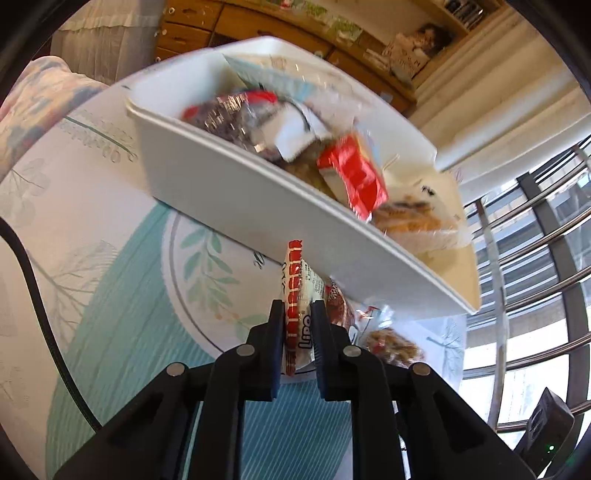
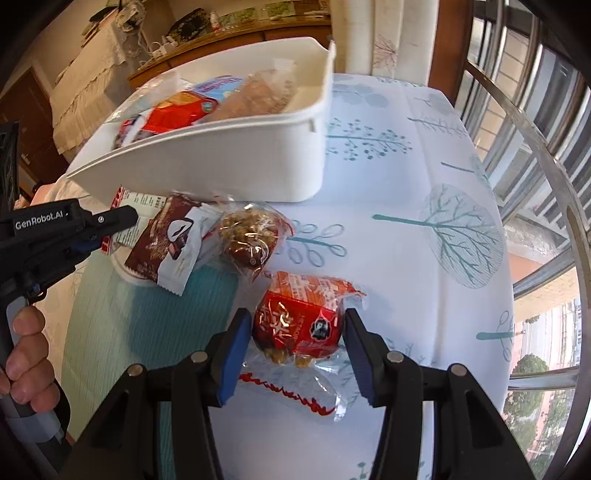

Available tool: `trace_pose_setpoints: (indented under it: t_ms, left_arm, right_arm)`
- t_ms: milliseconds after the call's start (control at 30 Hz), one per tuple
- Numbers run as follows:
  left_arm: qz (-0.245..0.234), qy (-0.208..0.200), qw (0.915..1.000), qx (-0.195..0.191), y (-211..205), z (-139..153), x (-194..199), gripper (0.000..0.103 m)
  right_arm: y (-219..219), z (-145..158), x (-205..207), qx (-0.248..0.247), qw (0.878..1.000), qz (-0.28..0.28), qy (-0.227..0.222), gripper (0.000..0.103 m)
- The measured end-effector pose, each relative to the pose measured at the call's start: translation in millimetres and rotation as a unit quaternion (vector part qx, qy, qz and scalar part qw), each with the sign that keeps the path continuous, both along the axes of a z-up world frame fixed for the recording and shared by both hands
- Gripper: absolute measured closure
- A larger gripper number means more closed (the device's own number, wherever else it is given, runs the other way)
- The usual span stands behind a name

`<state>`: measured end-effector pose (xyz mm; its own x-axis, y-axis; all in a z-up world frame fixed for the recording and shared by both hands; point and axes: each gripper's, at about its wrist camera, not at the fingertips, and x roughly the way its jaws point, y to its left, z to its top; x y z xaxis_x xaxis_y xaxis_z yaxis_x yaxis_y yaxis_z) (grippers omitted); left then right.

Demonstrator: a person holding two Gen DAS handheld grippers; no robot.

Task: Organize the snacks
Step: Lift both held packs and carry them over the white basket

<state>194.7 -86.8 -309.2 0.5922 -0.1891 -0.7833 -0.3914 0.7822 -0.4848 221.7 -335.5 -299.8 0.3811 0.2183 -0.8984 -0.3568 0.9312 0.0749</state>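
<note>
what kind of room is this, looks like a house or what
Most likely a lived-in home, perhaps a dining or living area. A table under a white cloth printed with teal trees, a wooden sideboard cluttered with household bits, and a metal-railed window looking out on trees and buildings all suggest it.

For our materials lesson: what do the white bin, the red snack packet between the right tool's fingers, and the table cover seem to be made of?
White bin: looks like moulded plastic, smooth, matte, with a rolled rim. Red snack packet: thin glossy film, probably plastic, clear at the crinkled ends, with bright glints. Table cover: printed cloth or vinyl, hard to tell; it shows soft creases and a tree pattern.
</note>
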Motion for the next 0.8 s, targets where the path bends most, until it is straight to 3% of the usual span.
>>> trace_pose_setpoints:
  t_ms: [400,800]
  left_arm:
    - [0.018,-0.054,0.9983,0.013,41,59,-19,0.091]
    - [0.003,-0.157,0.9872,0.030,71,128,-13,0.092]
  right_arm:
    - [63,46,-19,0.049,0.994,0.081,-0.049,0.052]
    - [102,112,-3,0.080,0.979,0.090,-0.164,0.051]
